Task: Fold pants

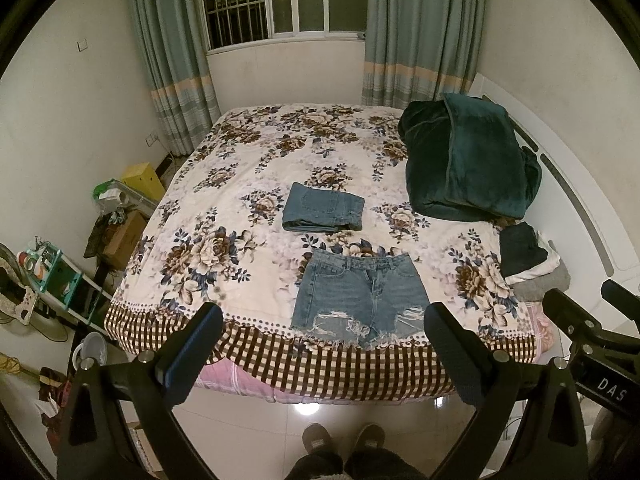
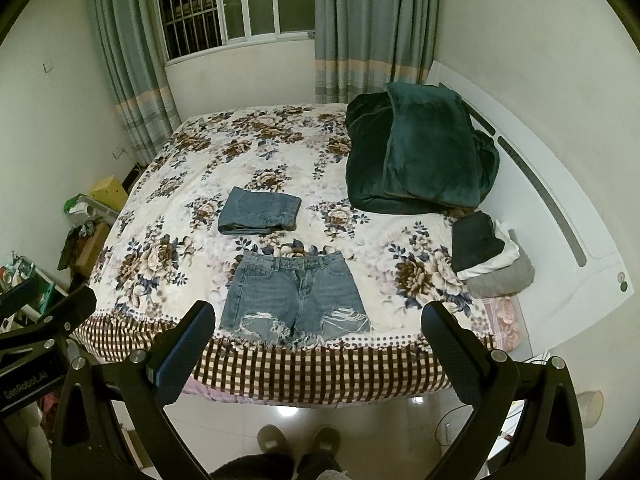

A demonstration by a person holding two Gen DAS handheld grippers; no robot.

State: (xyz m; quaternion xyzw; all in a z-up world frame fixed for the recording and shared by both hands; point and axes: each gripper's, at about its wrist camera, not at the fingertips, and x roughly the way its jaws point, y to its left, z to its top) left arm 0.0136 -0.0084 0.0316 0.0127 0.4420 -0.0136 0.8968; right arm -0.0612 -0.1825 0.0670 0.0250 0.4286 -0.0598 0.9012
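**Both tools wide open, shorts untouched at the bed's near edge**

Slippered feet (image 1: 342,440) are seen lowest in the left wrist frame, on the tiled floor, between the spread black fingers. The left hand-held gripper (image 1: 324,344) is held well open and grips nothing; the right hand-held gripper (image 2: 318,344) is likewise spread wide and empty. Both are kept short of the bed (image 1: 248,364), apart from any cloth.

At the left edge of the frame, a cluttered shelf (image 1: 52,276) is seen beside the bed. Toward the centre, the denim shorts (image 1: 360,300) are laid flat, waistband away from the camera, with the frayed hems at the checked border of the bedcover. Just beyond them a folded pair of jeans (image 1: 322,212) is placed. At upper right a dark green blanket (image 1: 464,160) is heaped, and at the right edge a small stack of clothes (image 1: 528,264) is seen.

Several risks may be judged from here. Only the top layer, or a loose fringe, could be pinched, so that the fold would be dragged askew. Because the hems lie at the bed's edge, the shorts could be pulled off onto the floor. The soft bedcover could be caught along with the denim. A fold carried too far could disturb the folded pair.
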